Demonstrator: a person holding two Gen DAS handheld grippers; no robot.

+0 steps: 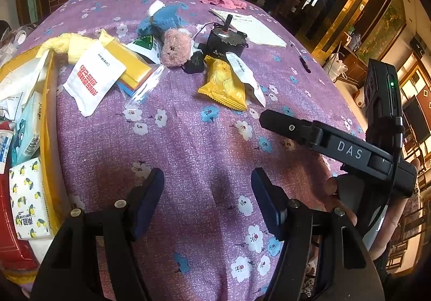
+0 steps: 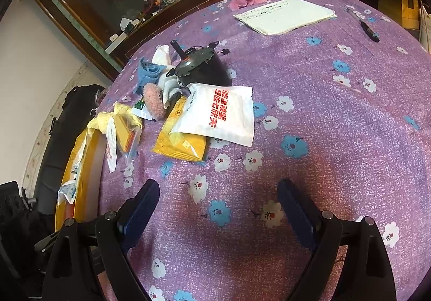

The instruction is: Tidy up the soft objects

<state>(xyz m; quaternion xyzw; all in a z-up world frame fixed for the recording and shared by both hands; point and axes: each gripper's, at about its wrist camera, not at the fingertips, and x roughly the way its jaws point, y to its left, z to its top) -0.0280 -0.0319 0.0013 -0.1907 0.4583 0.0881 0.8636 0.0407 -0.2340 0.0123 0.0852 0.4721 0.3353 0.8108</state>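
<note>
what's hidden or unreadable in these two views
- Yellow snack packet: right wrist view, upper half under the white sachet with red print.
- Yellow box: left wrist view, contents cut off by the left edge.
- White paper sheets: both views, print too small to read.
- Left tool and right tool: open, empty.

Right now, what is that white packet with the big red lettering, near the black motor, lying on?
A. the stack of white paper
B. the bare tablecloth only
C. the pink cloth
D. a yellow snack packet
D: in the right wrist view the white packet overlaps the yellow snack packet, whose lower part sticks out beneath it.
</note>
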